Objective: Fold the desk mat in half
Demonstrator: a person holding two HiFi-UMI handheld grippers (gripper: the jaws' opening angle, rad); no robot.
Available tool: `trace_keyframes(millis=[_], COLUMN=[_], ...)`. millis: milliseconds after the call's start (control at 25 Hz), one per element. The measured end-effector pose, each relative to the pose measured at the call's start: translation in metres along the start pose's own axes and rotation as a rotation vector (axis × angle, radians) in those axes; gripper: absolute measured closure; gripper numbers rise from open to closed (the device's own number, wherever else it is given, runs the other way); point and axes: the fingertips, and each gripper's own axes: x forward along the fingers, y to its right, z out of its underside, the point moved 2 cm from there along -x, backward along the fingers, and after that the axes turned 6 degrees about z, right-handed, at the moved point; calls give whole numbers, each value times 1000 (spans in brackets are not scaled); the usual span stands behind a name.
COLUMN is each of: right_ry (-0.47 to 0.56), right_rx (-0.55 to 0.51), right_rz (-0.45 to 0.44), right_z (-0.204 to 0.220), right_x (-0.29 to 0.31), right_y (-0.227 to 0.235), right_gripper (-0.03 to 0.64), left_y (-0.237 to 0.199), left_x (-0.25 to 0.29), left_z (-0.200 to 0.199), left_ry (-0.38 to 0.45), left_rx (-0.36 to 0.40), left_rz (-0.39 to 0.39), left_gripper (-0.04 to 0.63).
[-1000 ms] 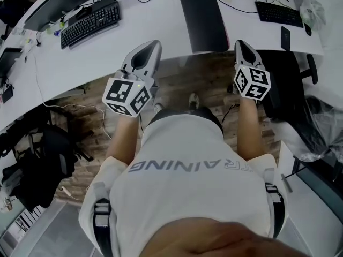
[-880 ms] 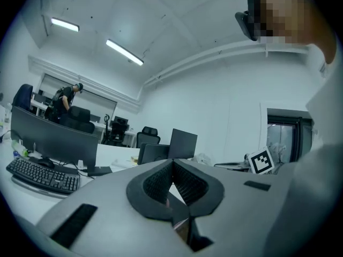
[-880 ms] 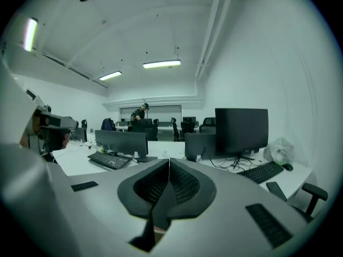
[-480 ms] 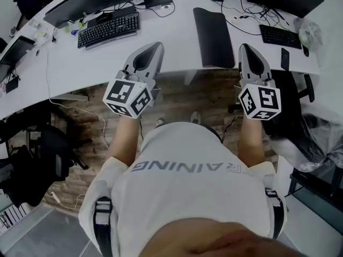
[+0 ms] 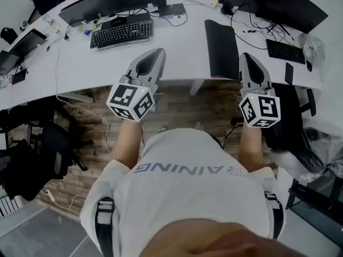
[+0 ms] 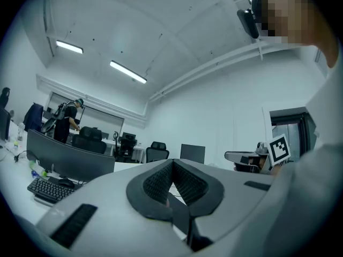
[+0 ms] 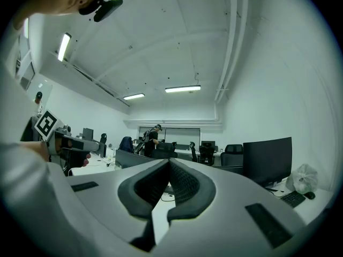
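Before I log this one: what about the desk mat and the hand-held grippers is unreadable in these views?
- Desk mat: head view, too small to tell one layer from two.
- Right hand-held gripper, shut and empty: the head view from above hides its height over the desk.
- Black monitor: head view, cut off by the top edge.
- Distant person: right gripper view, too small.

A white T-shirt (image 5: 187, 197) with grey lettering is worn, with dark straps (image 5: 103, 218) at seven and five o'clock. The left gripper (image 5: 158, 51) and right gripper (image 5: 246, 56) are cased in grey and fitted with black-and-white marker cubes (image 5: 130, 101).
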Motion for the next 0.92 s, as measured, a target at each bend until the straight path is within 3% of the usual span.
trace_keyframes(millis=[680,920], right_ry=[-8,-25], right_rx=[-4,-18], right_rz=[-12,-58], right_z=[2,10], right_x=[-2,1], right_y=[-2,-7], right_gripper=[594,594], left_y=[7,7], left_x=[3,7], left_z=[0,5], left_ry=[-1,-9], left_rx=[-1,-3], left_rz=[18,16], left_gripper=[568,568])
